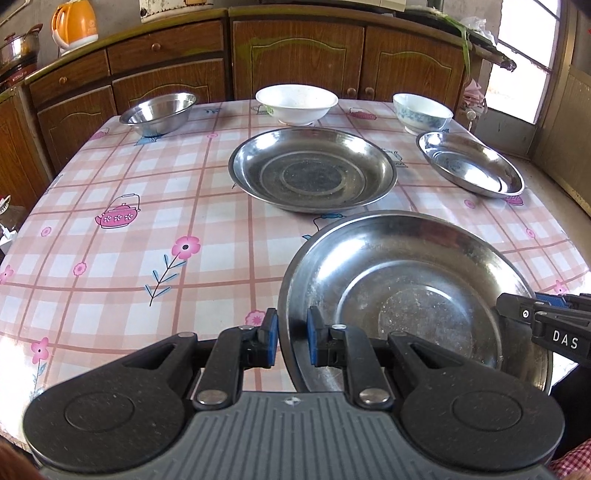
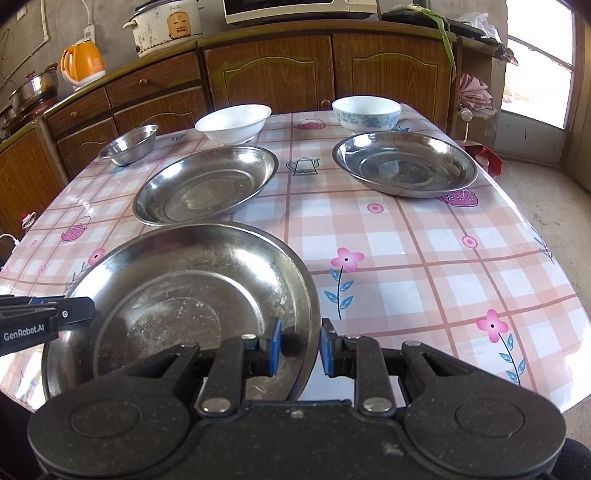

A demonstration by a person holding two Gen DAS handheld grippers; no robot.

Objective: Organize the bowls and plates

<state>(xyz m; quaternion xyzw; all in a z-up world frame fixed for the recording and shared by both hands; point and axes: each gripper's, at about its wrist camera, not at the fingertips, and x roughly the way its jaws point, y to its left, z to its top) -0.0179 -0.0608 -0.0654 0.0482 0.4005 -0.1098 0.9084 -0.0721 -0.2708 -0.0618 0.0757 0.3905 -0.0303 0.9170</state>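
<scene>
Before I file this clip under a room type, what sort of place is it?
Most likely a home kitchen: wooden cabinets, a rice cooker and orange kettle on the counter, and a table under a plaid cloth.

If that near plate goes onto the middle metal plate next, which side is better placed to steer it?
Left, probably. Both grip the near plate, but the left hand-held gripper faces the middle plate nearly straight ahead; from the right hand-held gripper it lies off left.

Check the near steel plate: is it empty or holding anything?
Empty. The near plate shows only its bare, scuffed steel bottom, with nothing lying in it, in both wrist views.
</scene>
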